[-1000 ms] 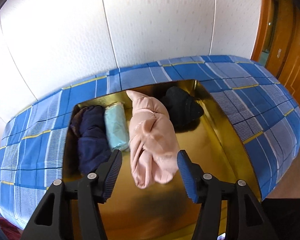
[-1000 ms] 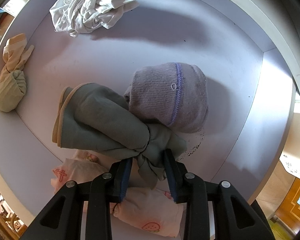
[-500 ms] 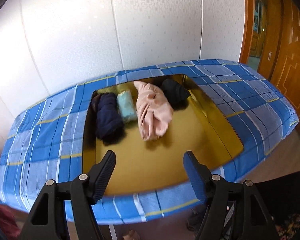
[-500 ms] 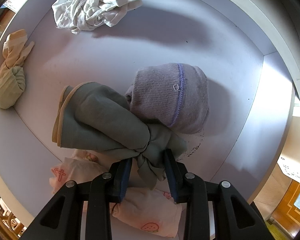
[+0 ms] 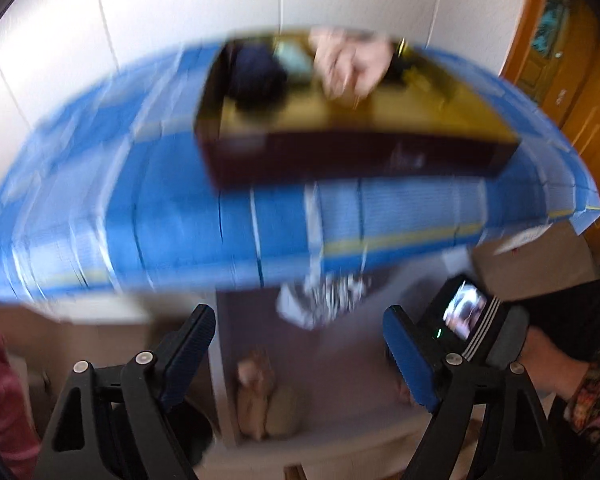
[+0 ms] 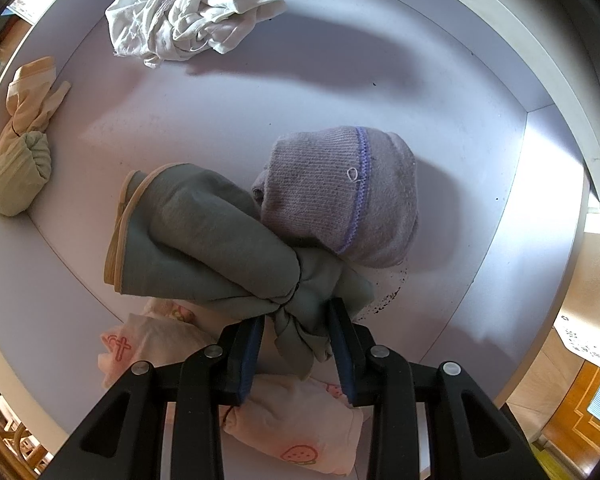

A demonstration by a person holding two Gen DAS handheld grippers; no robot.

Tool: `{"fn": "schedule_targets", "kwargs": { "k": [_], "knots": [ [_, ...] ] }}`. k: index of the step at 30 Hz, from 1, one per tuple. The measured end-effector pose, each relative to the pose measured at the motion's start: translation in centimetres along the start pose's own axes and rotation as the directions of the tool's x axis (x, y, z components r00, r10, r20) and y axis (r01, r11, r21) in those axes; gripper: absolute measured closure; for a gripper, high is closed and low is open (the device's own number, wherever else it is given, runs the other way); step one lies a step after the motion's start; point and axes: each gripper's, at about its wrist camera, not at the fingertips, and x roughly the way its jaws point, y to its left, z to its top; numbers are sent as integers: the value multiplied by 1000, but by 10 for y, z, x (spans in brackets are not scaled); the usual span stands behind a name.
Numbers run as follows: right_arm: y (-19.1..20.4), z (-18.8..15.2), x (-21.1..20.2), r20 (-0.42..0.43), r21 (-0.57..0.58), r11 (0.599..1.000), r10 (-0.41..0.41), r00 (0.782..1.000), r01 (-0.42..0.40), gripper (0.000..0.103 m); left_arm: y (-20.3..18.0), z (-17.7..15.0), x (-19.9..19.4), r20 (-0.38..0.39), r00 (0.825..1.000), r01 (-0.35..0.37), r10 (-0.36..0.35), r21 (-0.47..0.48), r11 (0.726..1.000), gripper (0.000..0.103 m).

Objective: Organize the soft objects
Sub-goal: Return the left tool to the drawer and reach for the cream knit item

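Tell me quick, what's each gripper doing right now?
Left gripper: fingers opening, nothing between them.
Right gripper: closed on the grey-green cloth.

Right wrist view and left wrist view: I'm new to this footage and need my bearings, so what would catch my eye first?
In the right wrist view, the right claw is shut on the knotted tail of a grey-green rolled cloth bundle, which lies against a lilac ribbed knit bundle on a pale lavender surface. The left wrist view is heavily blurred: a gold-lined dark box holding rolled cloths sits on a blue plaid cloth, and the left claw is opening with nothing between its jaws.
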Motion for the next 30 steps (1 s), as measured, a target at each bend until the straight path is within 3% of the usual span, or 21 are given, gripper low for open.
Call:
{"fn": "schedule_targets", "kwargs": {
  "k": [8,14,19,24,26,30],
  "knots": [
    [0,0,0,3,2,1000,0,1000,0,70,-5,-33,70,-173,984,-35,36,4,999,17],
    [-1,-1,-1,6,4,1000,2,1000,-2,70,-28,-61,112,-231,963,-101,140,174,980,17],
    [-1,0,-2,3,4,1000,-4,1000,4,70,-37,-83,145,-310,910,-161,275,348,924,18],
    [-1,1,-3,6,7,1000,-2,1000,2,70,-29,-96,164,-385,869,-161,311,376,913,35],
    [-1,1,-3,6,7,1000,-2,1000,2,70,-27,-100,170,-410,861,-144,302,373,916,50],
    [-2,1,-4,11,16,1000,-4,1000,4,70,-26,-112,182,-465,834,-114,297,382,917,56]
  ]
}}
